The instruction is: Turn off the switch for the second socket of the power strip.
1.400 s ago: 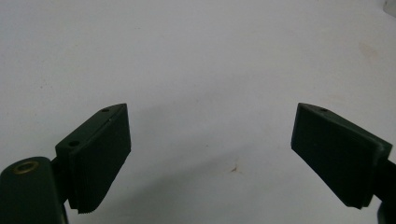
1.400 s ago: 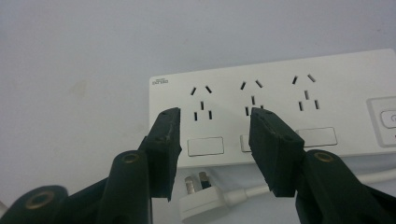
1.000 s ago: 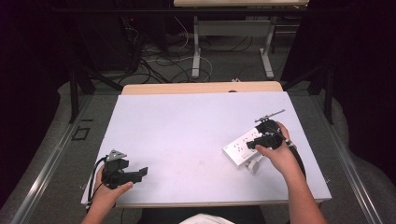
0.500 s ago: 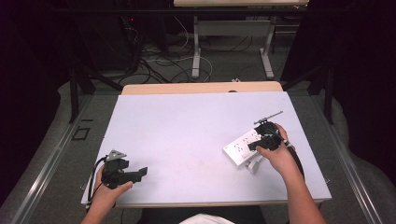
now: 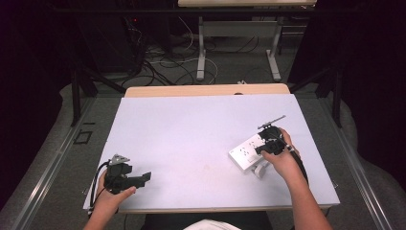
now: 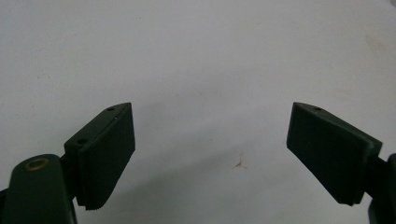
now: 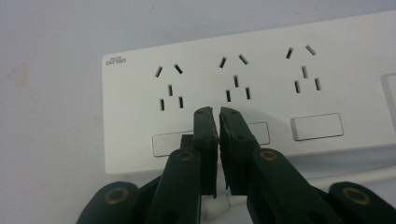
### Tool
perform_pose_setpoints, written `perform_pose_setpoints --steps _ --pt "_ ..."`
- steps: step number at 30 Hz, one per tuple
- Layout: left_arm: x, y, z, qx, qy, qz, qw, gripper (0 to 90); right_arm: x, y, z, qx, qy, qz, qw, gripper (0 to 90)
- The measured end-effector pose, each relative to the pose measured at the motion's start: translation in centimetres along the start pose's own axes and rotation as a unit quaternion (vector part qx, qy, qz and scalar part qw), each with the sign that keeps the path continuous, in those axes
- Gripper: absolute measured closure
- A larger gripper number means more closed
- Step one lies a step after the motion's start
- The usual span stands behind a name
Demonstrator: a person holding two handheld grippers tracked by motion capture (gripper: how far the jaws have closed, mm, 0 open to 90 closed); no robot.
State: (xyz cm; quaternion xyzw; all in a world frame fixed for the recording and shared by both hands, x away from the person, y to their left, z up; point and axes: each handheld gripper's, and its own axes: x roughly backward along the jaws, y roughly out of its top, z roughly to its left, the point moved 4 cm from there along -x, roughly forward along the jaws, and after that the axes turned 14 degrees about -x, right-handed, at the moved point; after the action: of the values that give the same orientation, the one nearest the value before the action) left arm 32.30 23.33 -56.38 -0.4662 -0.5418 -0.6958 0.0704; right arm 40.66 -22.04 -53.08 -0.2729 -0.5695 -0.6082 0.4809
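Note:
A white power strip (image 5: pixel 245 154) with three socket groups and rocker switches (image 7: pixel 316 126) lies flat at the table's right. My right gripper (image 5: pixel 260 149) is over it from the near side. Its jaws have just been closing and now stand shut (image 7: pixel 218 112) with nothing between them, tips over the strip's face (image 7: pixel 280 60) between the left and middle switches. My left gripper (image 5: pixel 146 177) rests at the table's front left. Its jaws have just closed a little but stand well apart (image 6: pixel 210 140), with only bare table between them.
The strip's white cable (image 7: pixel 359 176) runs along its near side, ending in a white lump (image 5: pixel 261 169) beside the right hand. The pale table (image 5: pixel 191 124) has a wooden strip along its far edge (image 5: pixel 206 90). Desk legs and floor cables lie beyond.
The right hand has shifted very slightly over the power strip. The left hand has stayed where it was.

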Motion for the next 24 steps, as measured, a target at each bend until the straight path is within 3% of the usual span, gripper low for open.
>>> perform_pose_setpoints --steps 6,14,16,24 --pt "0.02 -0.06 0.08 0.000 0.001 0.002 1.0000 15.5 -0.34 0.05 0.00 -0.010 -0.004 0.000 0.9999 87.4" --pt "0.01 -0.09 0.10 0.000 0.001 0.002 1.0000 15.5 -0.60 0.10 -0.27 0.002 -0.009 0.002 1.0000 88.4" --pt "0.02 -0.10 0.13 0.000 0.001 0.003 1.0000 15.5 -0.77 0.14 -0.29 0.003 -0.005 -0.009 0.9999 88.4" --pt "0.04 -0.12 0.17 0.002 0.001 0.004 1.0000 15.6 -0.96 0.04 -0.27 -0.005 -0.011 0.004 0.9999 88.5"
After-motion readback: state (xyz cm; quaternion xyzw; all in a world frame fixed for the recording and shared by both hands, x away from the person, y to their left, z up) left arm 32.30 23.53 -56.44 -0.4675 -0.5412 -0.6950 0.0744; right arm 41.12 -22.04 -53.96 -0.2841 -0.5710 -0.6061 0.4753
